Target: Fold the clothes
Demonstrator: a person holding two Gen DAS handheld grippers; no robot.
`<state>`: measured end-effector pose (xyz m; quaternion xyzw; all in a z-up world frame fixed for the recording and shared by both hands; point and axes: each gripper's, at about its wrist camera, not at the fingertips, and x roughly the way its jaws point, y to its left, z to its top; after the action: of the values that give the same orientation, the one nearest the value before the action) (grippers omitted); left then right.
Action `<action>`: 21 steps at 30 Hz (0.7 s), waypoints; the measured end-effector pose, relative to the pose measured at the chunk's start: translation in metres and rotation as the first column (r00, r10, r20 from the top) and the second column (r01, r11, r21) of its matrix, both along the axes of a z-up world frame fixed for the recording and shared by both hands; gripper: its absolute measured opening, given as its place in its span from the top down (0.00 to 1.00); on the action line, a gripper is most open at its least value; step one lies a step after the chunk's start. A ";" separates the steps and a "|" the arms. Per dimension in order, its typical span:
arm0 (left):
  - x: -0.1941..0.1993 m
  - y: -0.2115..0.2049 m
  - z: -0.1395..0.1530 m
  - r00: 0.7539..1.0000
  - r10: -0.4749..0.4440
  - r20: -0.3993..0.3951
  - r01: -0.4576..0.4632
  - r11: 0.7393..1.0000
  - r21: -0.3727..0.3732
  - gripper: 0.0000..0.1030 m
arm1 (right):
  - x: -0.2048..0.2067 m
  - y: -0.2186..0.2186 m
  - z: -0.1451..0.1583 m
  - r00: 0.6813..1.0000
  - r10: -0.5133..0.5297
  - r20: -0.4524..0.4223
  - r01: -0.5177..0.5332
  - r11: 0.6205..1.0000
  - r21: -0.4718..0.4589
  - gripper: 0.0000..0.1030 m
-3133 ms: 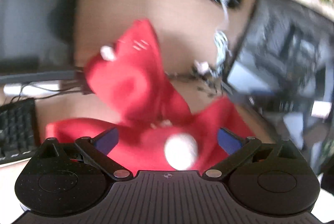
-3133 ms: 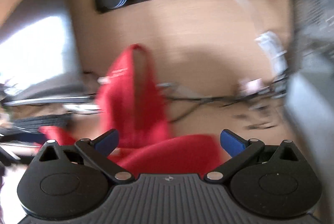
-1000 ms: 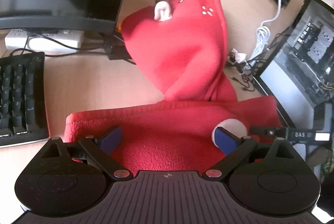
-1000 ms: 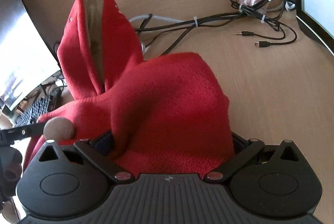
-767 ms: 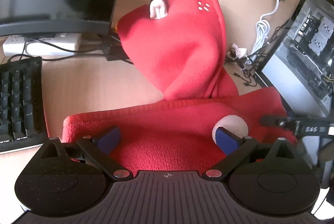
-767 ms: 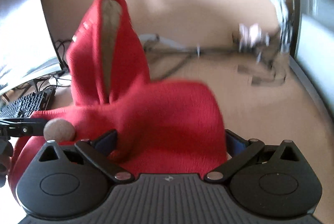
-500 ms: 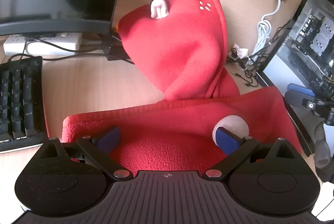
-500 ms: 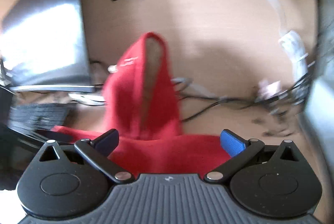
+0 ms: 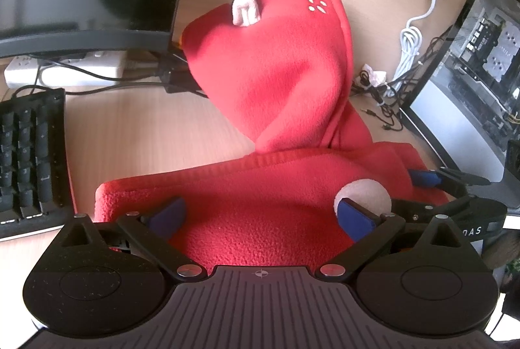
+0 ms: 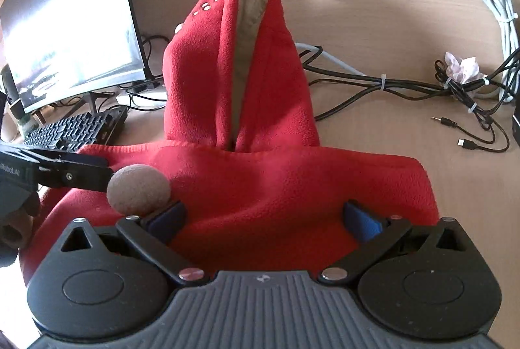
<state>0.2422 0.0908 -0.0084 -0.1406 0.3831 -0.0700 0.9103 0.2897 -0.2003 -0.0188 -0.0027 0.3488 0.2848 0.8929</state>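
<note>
We got red fleece hoodie (image 10: 260,186) on wooden desk (image 10: 373,7), body folded near us, hood (image 9: 276,66) lying out far side. Left gripper (image 9: 260,215) and right gripper (image 10: 265,219) both spread wide over fabric, gripping nothing. Keyboard (image 9: 29,154) sits left.

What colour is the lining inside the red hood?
Beige-grey lining, clearest in the right wrist view.

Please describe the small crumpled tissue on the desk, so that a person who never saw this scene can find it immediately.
On the wooden desk, look to the right of the red hoodie, where black cables run across. The tissue sits on that bundle, beside the coiled white cord. It is the only pale, crumpled lump there.
</note>
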 end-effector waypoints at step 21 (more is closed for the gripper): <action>-0.034 0.008 0.021 0.998 0.054 0.029 -0.055 0.998 0.032 0.01 | -0.015 -0.033 0.047 0.983 -0.144 0.115 0.149 0.988 -0.035 0.00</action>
<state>0.2084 0.0993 0.0128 -0.1352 0.3674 -0.0410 0.9193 0.2749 -0.2332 0.0278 -0.0125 0.3037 0.2099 0.9293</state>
